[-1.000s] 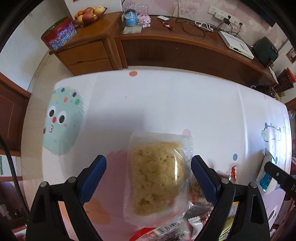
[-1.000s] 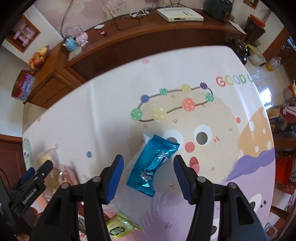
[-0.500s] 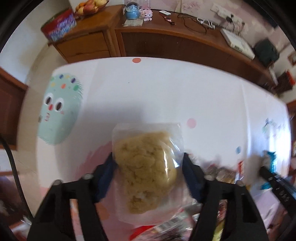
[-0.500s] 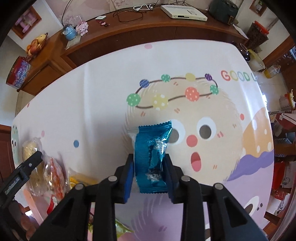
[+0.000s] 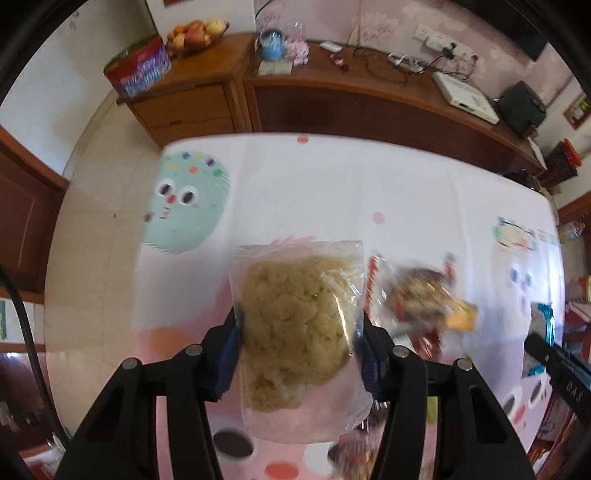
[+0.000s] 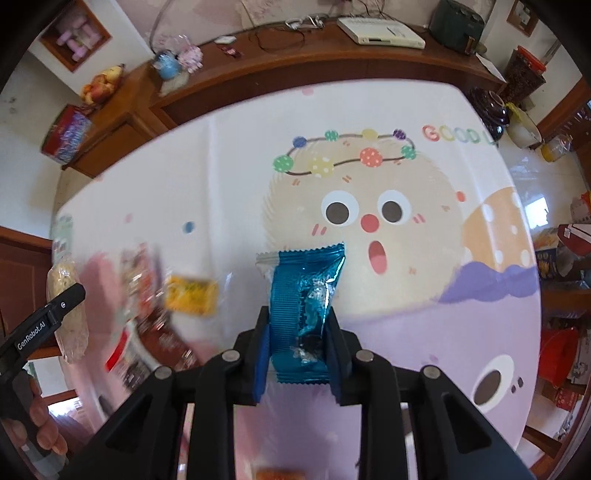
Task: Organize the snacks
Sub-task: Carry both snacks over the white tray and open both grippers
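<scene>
Snacks are held in both grippers above the white cartoon-printed surface [image 6: 229, 177]. The left wrist view shows the left gripper [image 5: 301, 347] with its blue-padded fingers [image 5: 229, 354] pressed against the sides of a clear plastic bag of pale yellow crumbly cake [image 5: 299, 332]; the jaws have just been closing and stand about half open, with the bag held between them above the surface. Only this view shows the teal round-faced creature print [image 5: 186, 208] near the surface's far left corner.

The right wrist view shows the right gripper [image 6: 298, 350], jaws just closed to a narrow gap, pinching a shiny blue foil snack packet [image 6: 303, 299] that stands upright between its fingers [image 6: 261, 354]. Only here does the large beige surprised-face print [image 6: 364, 218] with "GOOD" lettering appear, as well as a person's hand [image 6: 44, 424] on the left gripper's handle at the lower left edge.

Between the two grippers, blurred in both views, lies a small heap of other snacks: a red-and-white wrapped packet [image 5: 413, 295] and a yellow packet [image 6: 190, 295]. Beyond the surface stand a long wooden sideboard [image 5: 369, 99], a bowl of fruit [image 5: 195, 31] and a red round tin [image 5: 138, 68].
</scene>
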### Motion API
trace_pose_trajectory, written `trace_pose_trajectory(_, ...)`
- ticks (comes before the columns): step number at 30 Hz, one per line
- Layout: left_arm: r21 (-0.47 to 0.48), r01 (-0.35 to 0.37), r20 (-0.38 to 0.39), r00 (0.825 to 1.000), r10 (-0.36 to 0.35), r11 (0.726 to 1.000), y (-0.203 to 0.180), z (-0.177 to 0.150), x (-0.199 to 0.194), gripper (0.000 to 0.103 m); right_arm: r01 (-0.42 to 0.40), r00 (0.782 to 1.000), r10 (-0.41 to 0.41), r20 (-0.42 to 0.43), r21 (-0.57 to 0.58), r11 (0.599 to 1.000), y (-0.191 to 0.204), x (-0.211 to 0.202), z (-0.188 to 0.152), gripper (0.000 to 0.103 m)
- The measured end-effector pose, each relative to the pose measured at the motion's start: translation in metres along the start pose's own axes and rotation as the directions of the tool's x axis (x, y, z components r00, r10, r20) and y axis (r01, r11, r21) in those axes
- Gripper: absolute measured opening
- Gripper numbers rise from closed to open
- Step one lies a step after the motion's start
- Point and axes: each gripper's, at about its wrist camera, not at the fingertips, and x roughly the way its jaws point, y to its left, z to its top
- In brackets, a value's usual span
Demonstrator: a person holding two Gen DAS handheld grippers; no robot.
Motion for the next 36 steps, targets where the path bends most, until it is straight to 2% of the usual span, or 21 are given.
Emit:
trace_pose_trajectory(6,0.041,0.017,0.083,0.996,-0.021,0.999,0.001,-0.043,-0.086,0.053,-0.08,0.994,0.084,0.074,-0.064,0.995,0.006,-0.068,-0.04,0.026)
trace_pose_trajectory(12,0.065,0.05,0.169,0.984,-0.061,0.997,0.004,-0.116,-0.179,0.053,-0.153,0.977,0.174,0.123,-0.16,0.975,0.014,-0.131,-0.096,0.026)
trace_pose_trajectory(18,0.045,0.104,0.214,0.971,-0.111,0.994,0.002,-0.188,-0.234,0.053,-0.185,0.962,0.229,0.151,-0.26,0.948,0.021,-0.175,-0.156,0.026)
trace_pose_trajectory(25,0.018,0.082,0.276,0.958,-0.084,0.996,-0.007,-0.253,-0.264,0.053,-0.184,0.95,0.252,0.184,-0.321,0.929,0.022,-0.207,-0.215,0.026)
trace_pose_trajectory(31,0.015,0.053,0.307,0.95,-0.055,0.998,-0.017,-0.287,-0.269,0.053,-0.104,0.945,0.204,0.256,-0.358,0.928,0.022,-0.219,-0.256,0.026)
trace_pose_trajectory(36,0.013,0.038,0.292,0.956,-0.04,0.999,-0.021,-0.301,-0.261,0.053,-0.047,0.942,0.168,0.29,-0.382,0.923,0.026,-0.22,-0.284,0.026)
